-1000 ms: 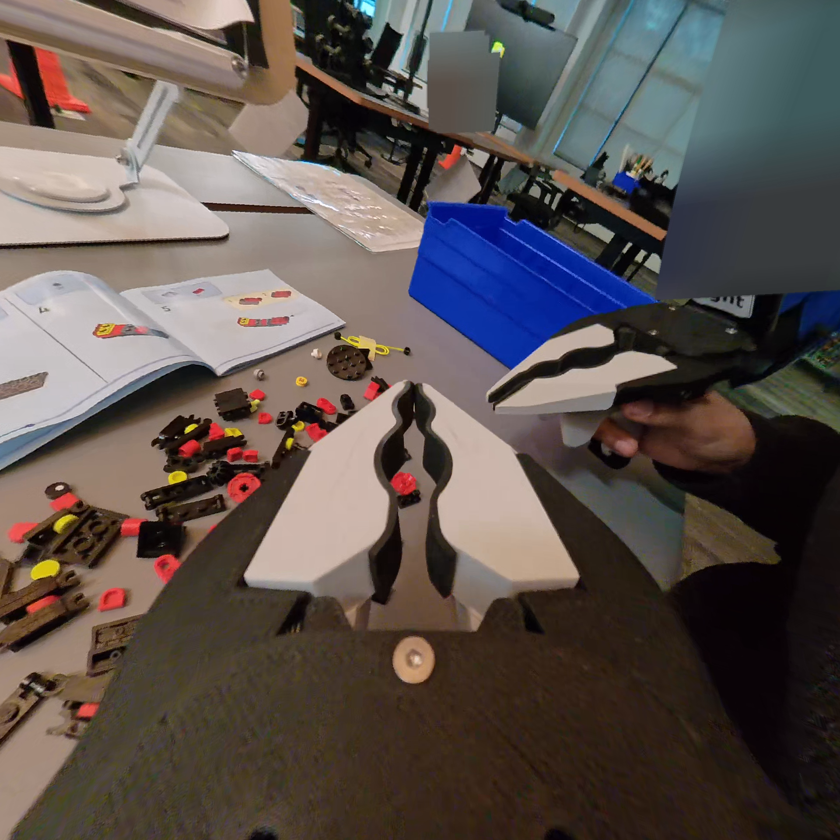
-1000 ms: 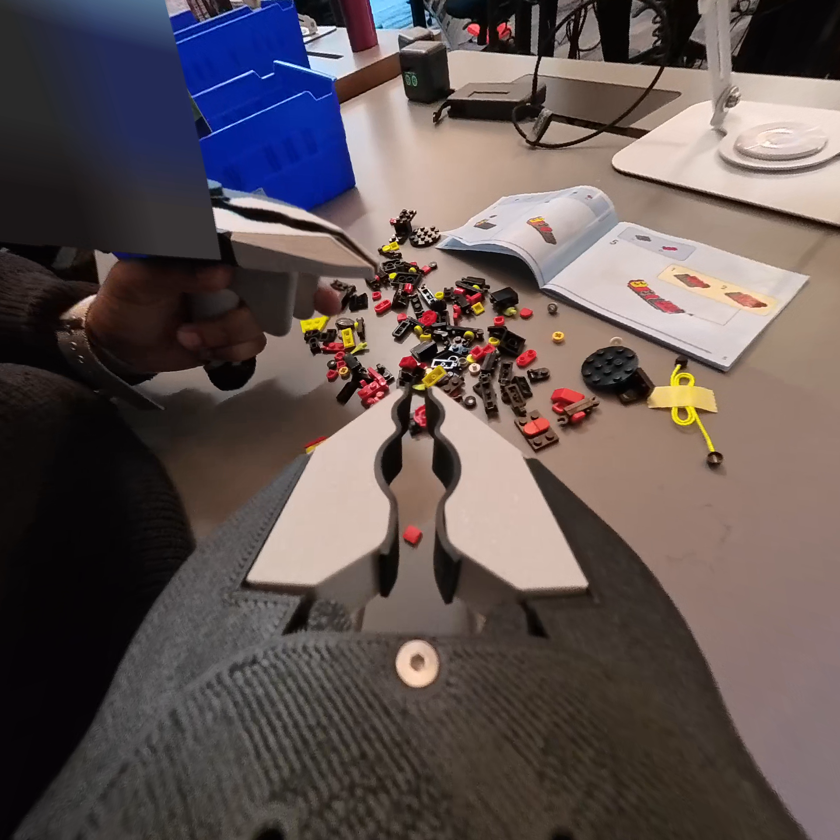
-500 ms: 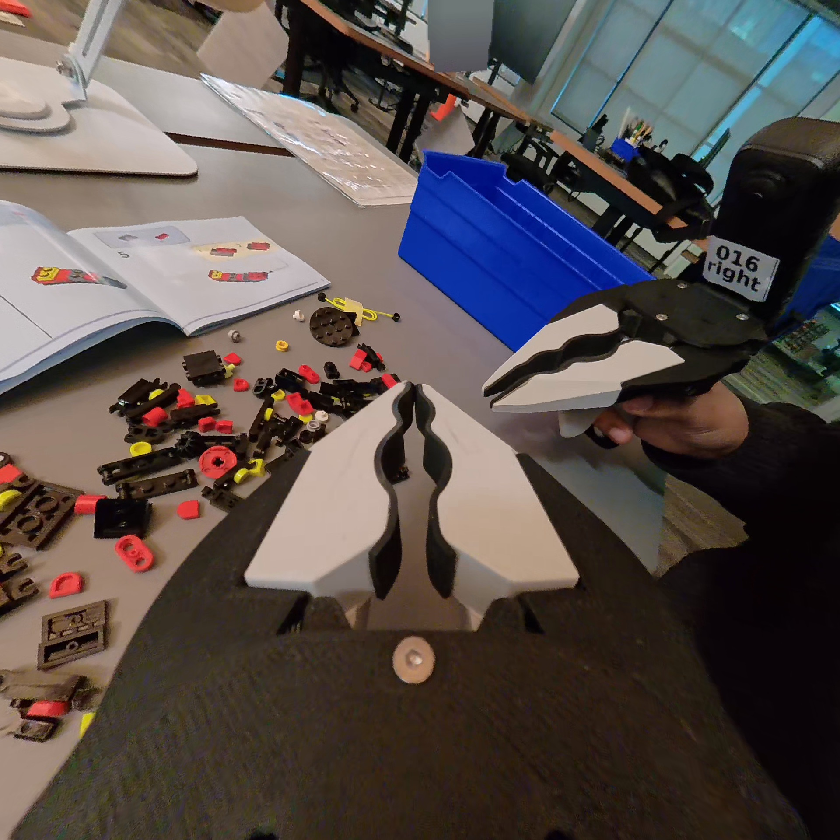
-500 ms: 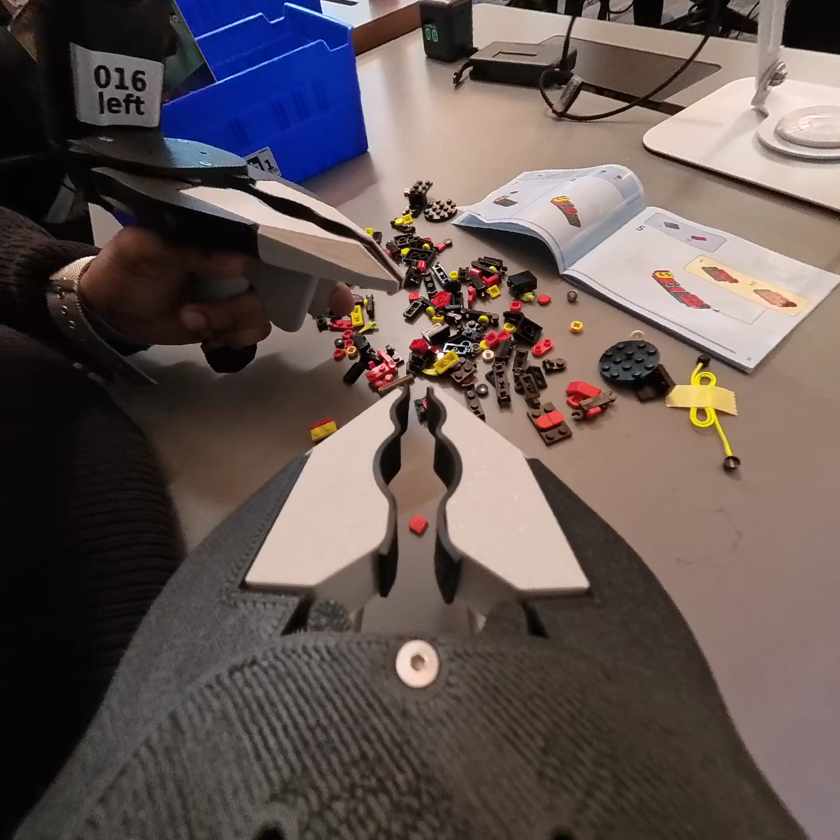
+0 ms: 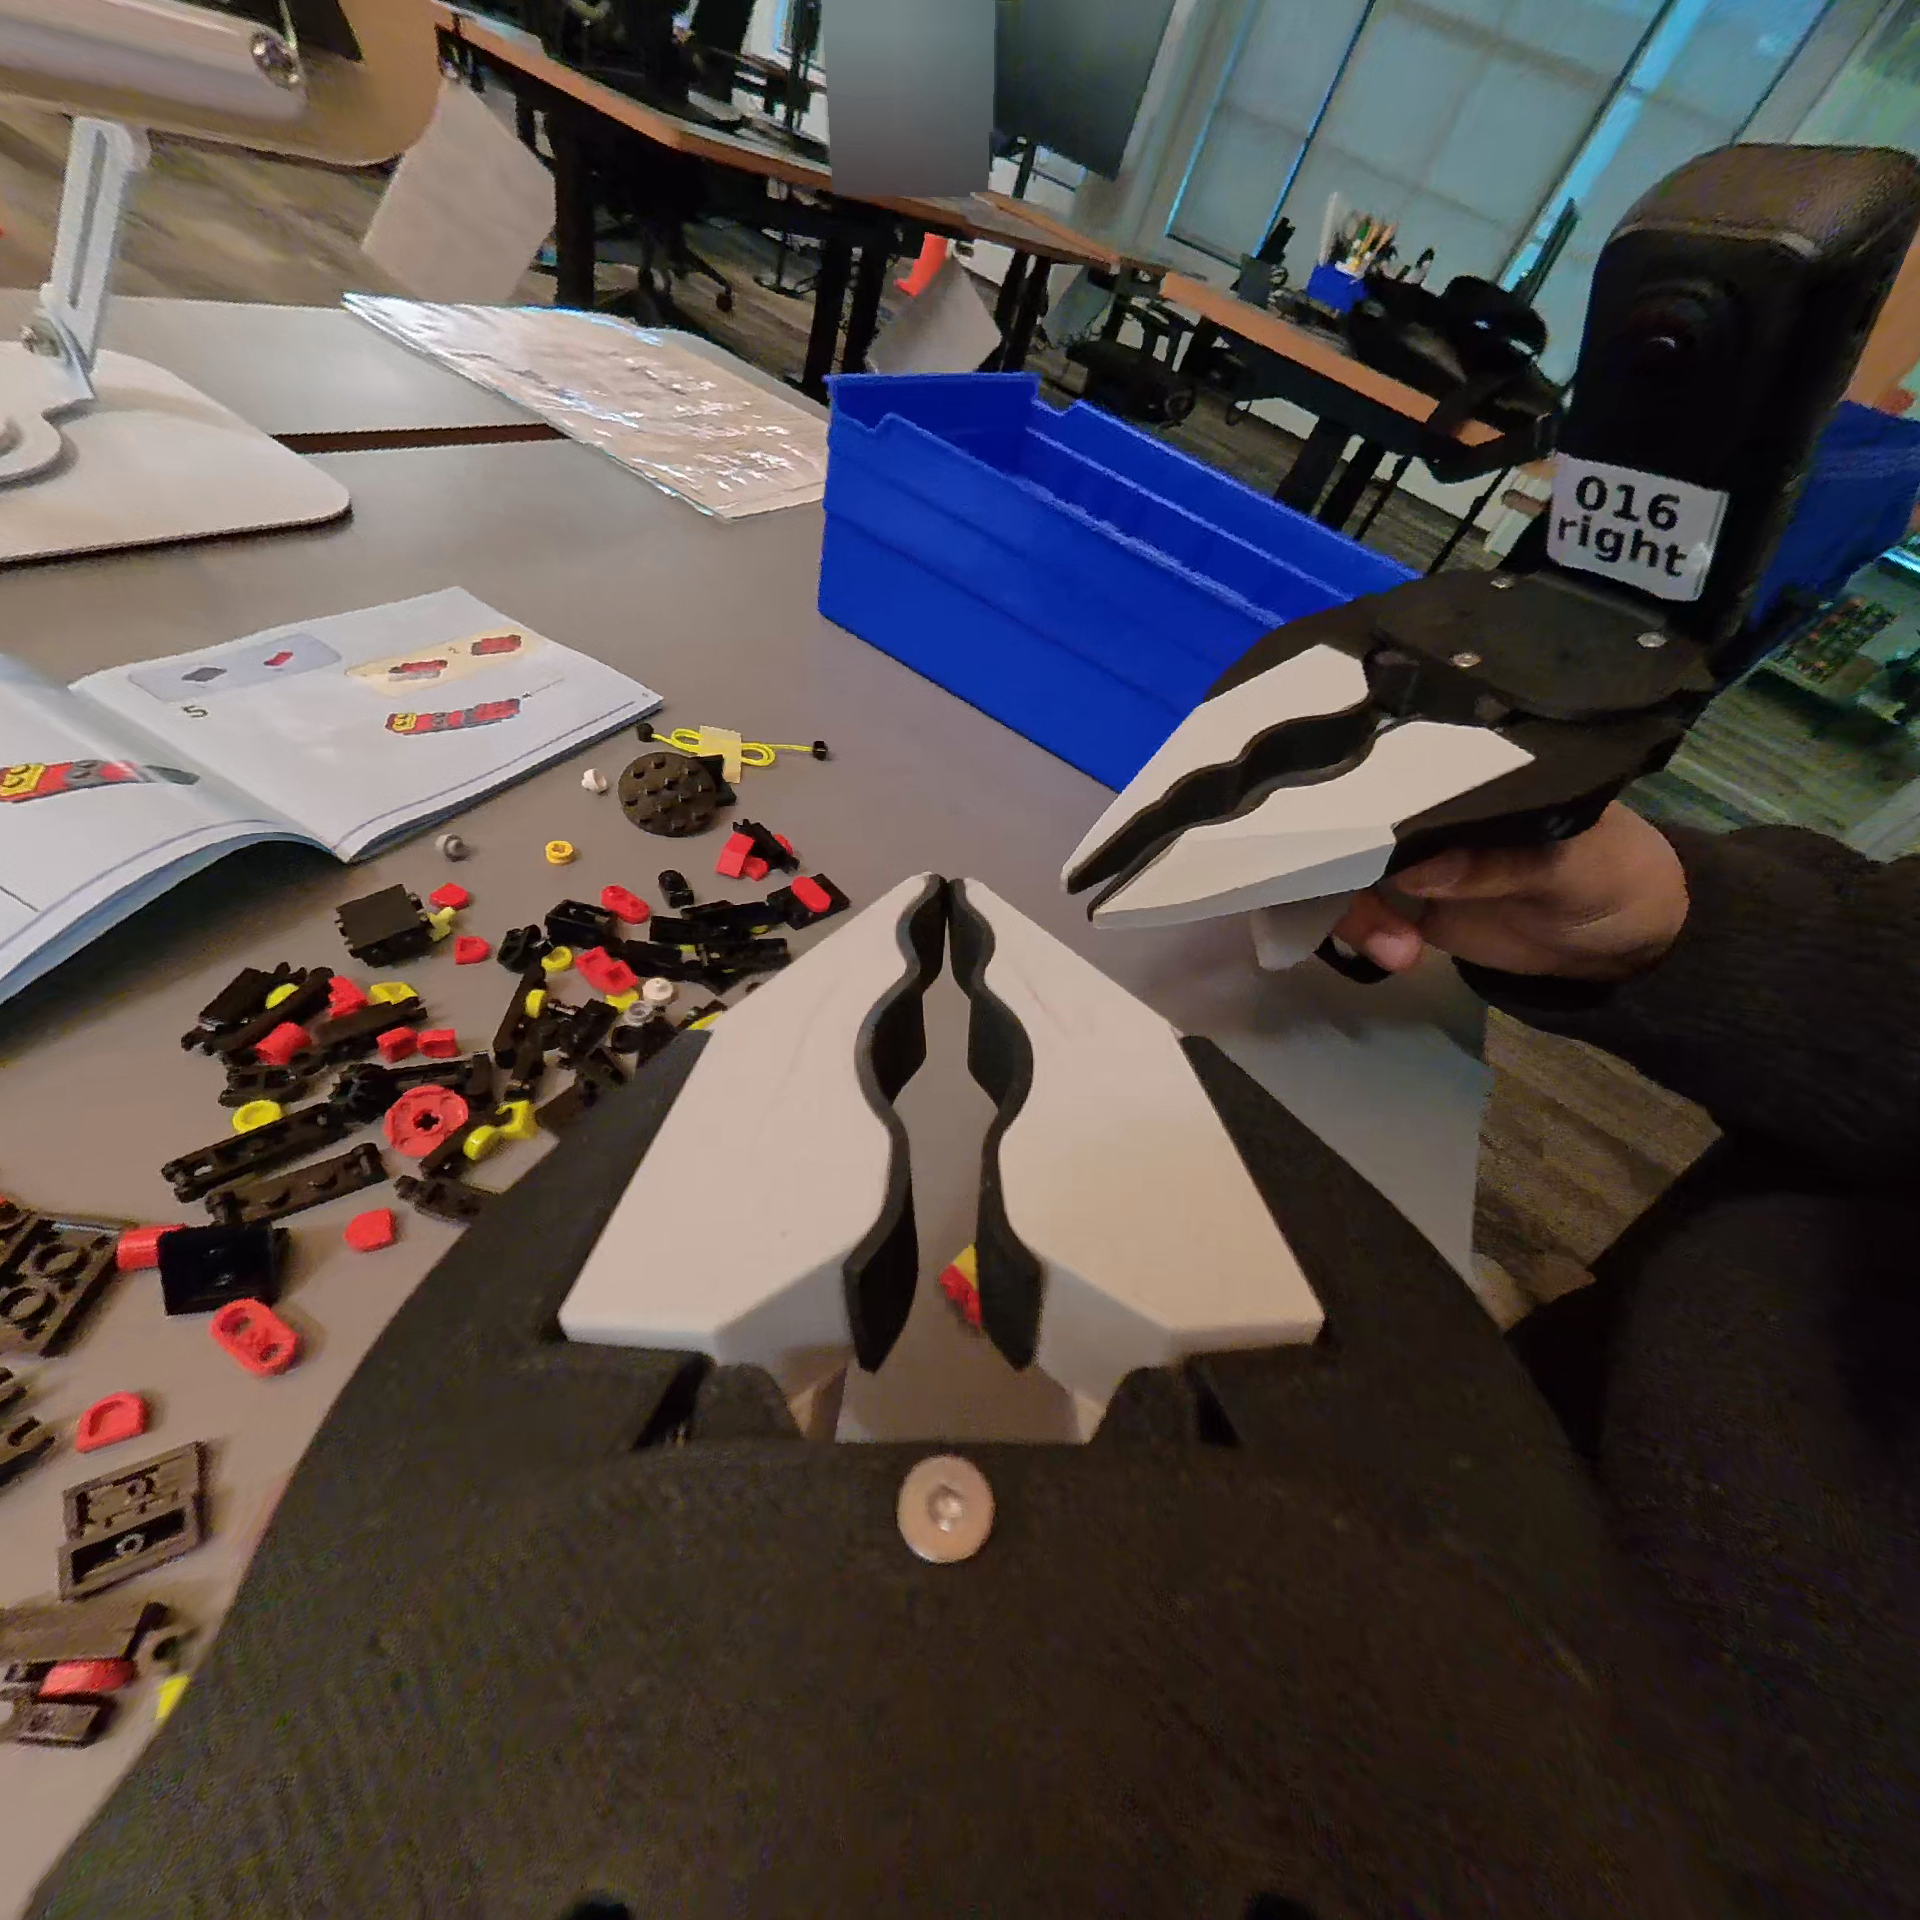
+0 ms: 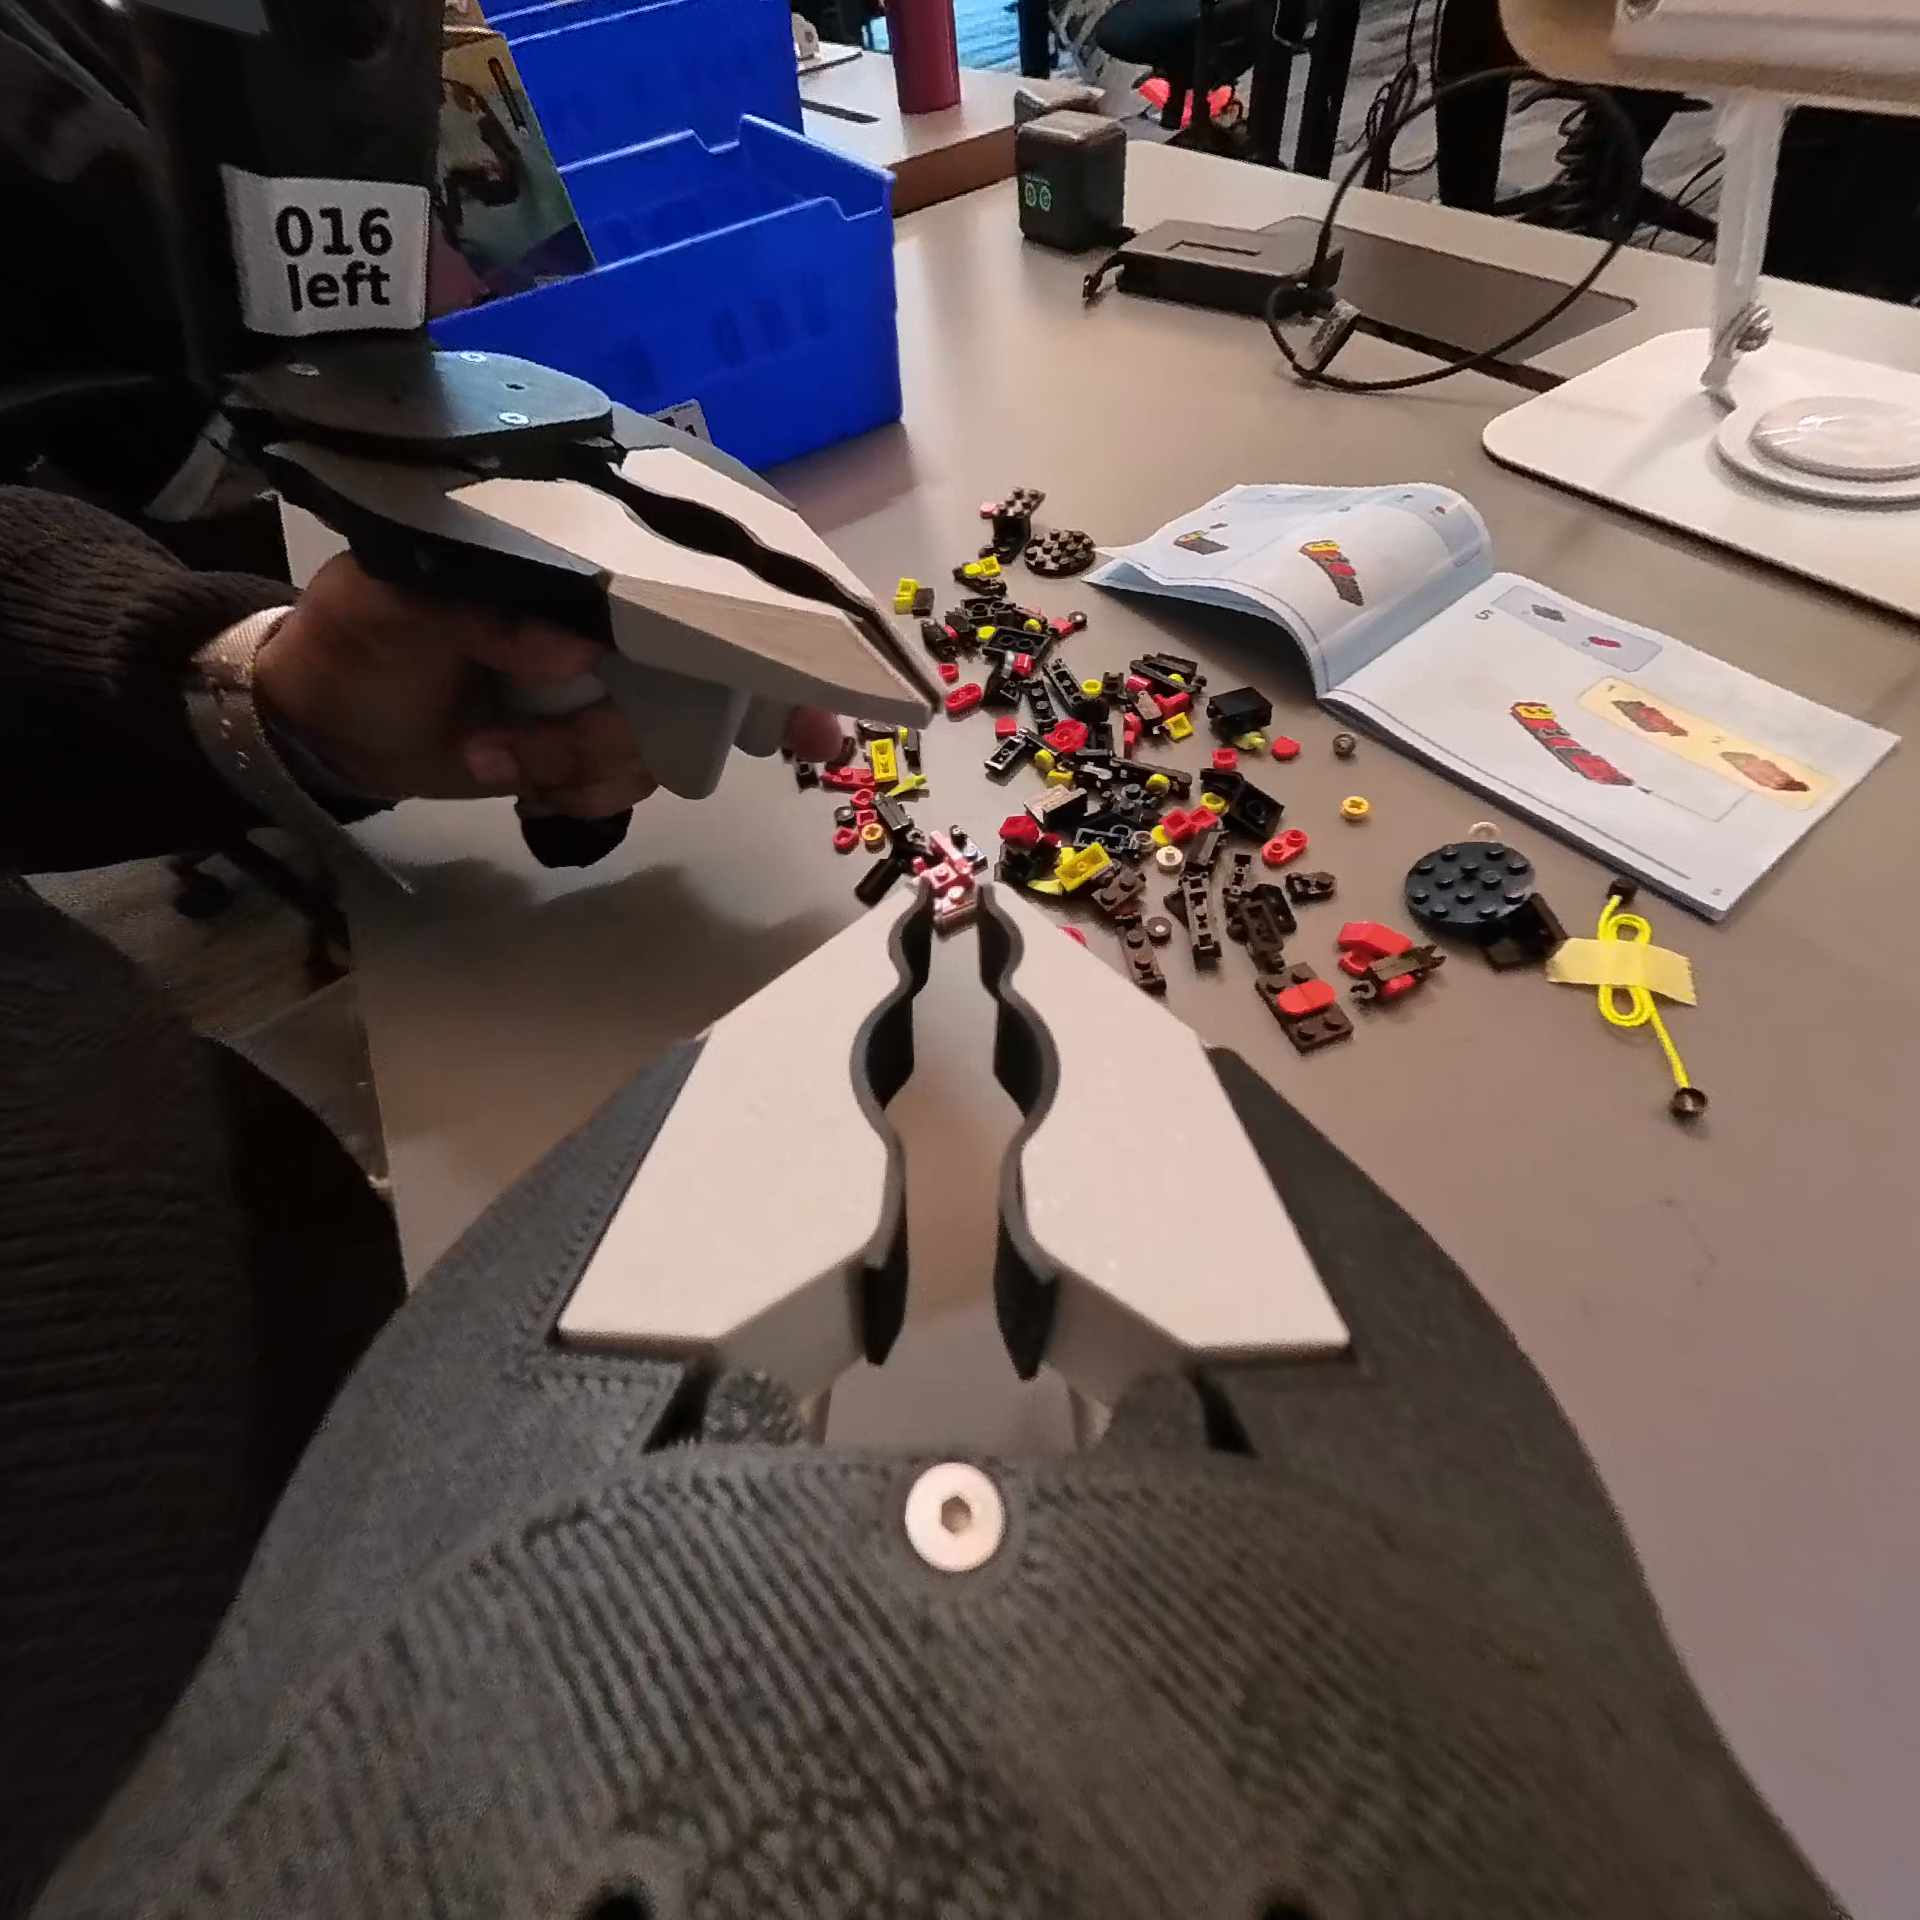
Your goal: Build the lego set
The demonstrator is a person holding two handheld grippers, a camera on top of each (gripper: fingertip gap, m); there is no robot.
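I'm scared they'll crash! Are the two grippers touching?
Apart. In the left wrist view, a strip of bare table shows between the tips of the left gripper and the right gripper.

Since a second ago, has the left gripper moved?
Yes. In the right wrist view the left gripper has pushed farther out over the bricks, toward the booklet.

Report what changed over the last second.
The left gripper pulled back from the Lego pile toward the table's near edge; a stray red-and-yellow piece now shows through its finger gap. The right gripper advanced to the pile's edge. Nothing was grasped or released. The pieces, instruction booklet and blue bin stayed put.
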